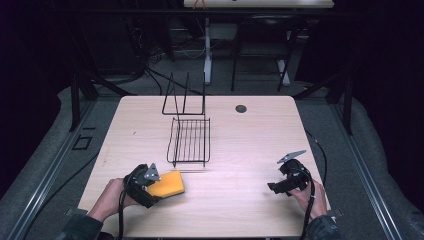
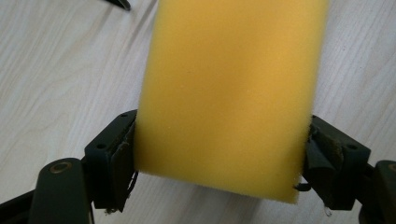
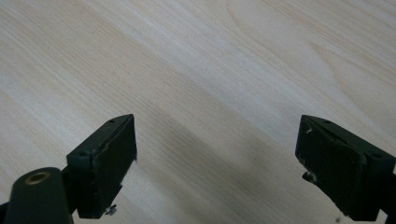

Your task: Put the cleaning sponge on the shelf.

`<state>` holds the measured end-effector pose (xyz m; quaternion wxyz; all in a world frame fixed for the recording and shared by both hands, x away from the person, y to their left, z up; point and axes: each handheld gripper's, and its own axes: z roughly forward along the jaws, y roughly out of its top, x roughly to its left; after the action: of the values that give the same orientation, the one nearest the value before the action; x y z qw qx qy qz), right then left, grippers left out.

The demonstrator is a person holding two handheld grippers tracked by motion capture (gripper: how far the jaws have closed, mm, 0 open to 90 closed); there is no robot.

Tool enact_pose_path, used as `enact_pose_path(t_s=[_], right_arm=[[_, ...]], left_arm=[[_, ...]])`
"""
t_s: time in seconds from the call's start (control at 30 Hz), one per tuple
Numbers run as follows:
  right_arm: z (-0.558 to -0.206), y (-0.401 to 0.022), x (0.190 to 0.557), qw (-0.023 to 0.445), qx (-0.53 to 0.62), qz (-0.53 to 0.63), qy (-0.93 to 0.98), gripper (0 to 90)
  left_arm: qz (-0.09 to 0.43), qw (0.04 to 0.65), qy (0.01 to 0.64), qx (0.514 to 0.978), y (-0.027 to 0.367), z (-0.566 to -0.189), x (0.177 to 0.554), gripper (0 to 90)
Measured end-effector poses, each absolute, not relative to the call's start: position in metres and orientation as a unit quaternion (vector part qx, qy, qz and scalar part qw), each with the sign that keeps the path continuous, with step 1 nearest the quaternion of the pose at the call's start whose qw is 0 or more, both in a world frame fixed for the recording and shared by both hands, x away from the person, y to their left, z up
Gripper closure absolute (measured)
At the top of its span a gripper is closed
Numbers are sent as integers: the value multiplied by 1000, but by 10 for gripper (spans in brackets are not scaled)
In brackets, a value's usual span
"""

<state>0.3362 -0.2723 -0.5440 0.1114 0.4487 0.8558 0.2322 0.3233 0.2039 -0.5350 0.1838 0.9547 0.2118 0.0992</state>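
Clamped tight on both side edges of the yellow sponge (image 2: 229,93), left gripper (image 2: 219,163) pads pressing into the foam from either side, sponge running up the middle of the left gripper view over pale wood. Lower left of the high view: same left gripper (image 1: 143,184), sponge (image 1: 167,183) poking out toward centre frame, low over the table (image 1: 250,135) or resting on it, hard to tell which. Right gripper (image 3: 217,163) spread wide with nothing between the jaws, parked at lower right (image 1: 290,181). Just above the sponge, near centre frame, the black wire rack (image 1: 189,140). Looks like the carry step: sponge gripped, not yet placed. Next move probably calls for a lift and a short swing toward the rack, clearing its near rim.
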Motion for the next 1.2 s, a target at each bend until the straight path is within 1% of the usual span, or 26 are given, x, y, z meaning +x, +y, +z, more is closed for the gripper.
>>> enact_pose_path(t_s=[0.73, 1.2], right_arm=[[-541, -273, 334, 117, 444, 231, 858, 128], [-542, -271, 334, 120, 436, 227, 863, 124]], left_arm=[[103, 195, 217, 951, 210, -527, 319, 215], [108, 206, 220, 947, 214, -515, 318, 215]])
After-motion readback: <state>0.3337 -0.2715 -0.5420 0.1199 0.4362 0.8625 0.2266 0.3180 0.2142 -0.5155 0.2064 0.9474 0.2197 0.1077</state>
